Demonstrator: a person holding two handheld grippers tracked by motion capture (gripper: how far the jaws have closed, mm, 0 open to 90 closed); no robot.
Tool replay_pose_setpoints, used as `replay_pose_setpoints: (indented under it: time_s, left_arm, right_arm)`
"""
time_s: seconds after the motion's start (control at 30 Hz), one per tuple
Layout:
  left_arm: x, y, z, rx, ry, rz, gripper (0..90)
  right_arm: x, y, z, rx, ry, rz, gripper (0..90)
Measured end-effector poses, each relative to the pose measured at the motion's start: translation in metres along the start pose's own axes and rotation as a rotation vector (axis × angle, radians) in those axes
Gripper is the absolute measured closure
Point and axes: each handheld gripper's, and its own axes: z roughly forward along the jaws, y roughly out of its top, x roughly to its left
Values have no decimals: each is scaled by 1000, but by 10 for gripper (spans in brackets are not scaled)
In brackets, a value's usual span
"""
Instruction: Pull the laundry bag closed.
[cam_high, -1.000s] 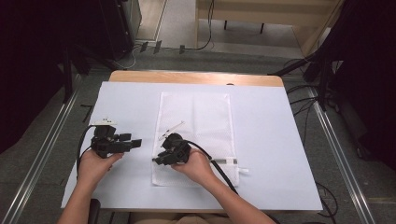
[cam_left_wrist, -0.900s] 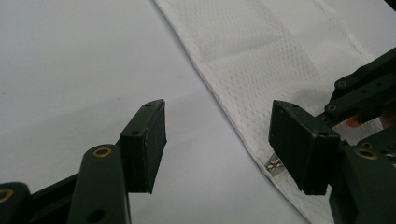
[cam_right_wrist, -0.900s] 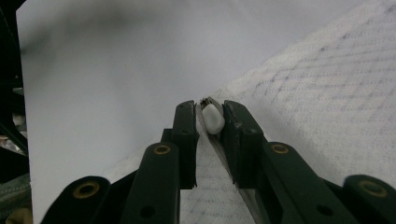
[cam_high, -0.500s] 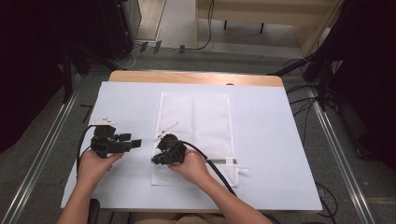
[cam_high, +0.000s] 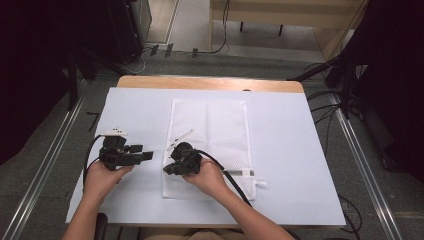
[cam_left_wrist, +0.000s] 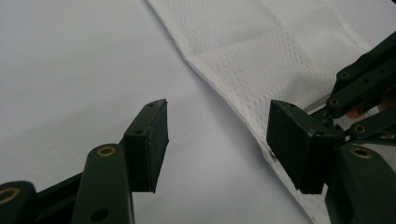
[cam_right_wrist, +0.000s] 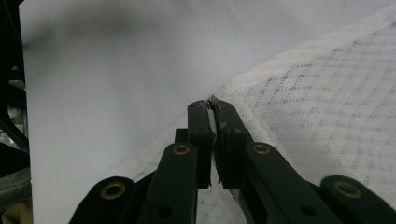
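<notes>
A white mesh bag (cam_high: 210, 132) lies flat on the white table cover (cam_high: 290, 150). My right gripper (cam_high: 169, 169) sits at the bag's left edge, near its front corner. In the right gripper view the right gripper (cam_right_wrist: 211, 105) is shut, with the hem of the mesh bag (cam_right_wrist: 317, 102) pinched between its pads. My left gripper (cam_high: 146, 155) rests on the cover just left of the bag and points at it. Its jaws (cam_left_wrist: 217, 140) have just been closing a little but stand open, with nothing between the pads. The bag's edge (cam_left_wrist: 261, 42) runs past the right pad.
A thin zipper pull (cam_high: 182, 135) lies on the bag beyond the right gripper, and a small tag (cam_high: 260, 182) sticks out at its front right. The wooden table edge (cam_high: 210, 82) shows at the back. Cables and metal rails lie on the floor around the table.
Both hands keep their places. The right gripper's jaws look closer together at the bag's edge than a second ago.
</notes>
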Motion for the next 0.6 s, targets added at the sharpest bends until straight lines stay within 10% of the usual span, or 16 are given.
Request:
replay_pose_setpoints:
  time_s: [0.43, 0.6]
  left_arm:
    - [-15, -6, 5, 14, -52, 81, 493]
    - [-16, -9, 11, 88, -75, 69, 471]
  right_arm:
    - [0, 3, -10, -27, -10, -8, 878]
    - [0, 4, -12, -36, -4, -2, 878]
